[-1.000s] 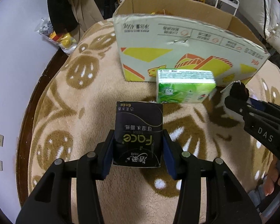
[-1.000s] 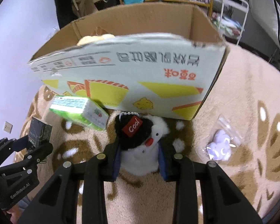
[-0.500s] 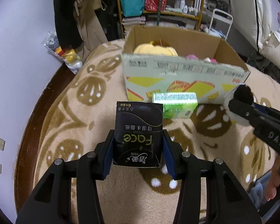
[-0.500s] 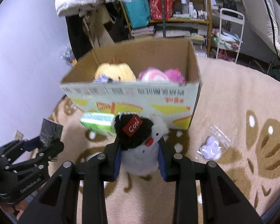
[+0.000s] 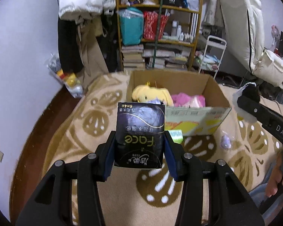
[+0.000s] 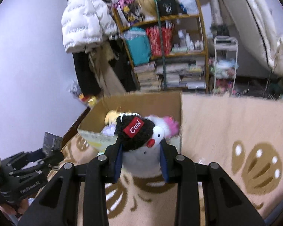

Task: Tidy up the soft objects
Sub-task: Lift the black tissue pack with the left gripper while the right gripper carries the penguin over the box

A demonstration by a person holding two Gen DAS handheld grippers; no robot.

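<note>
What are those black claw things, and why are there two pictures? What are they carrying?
They are two grabbing tools, one in each of a person's hands. Each tool has a small camera looking along its jaws, so you get one picture from each tool.

The left gripper squeezes a black tissue pack. The right gripper squeezes a white plush toy with a black woolly hat that says "Cool".

Ahead, on a beige patterned rug, stands an open cardboard box with a yellow plush and a pink plush inside. A green pack and a small purple item lie on the rug beside it.
</note>
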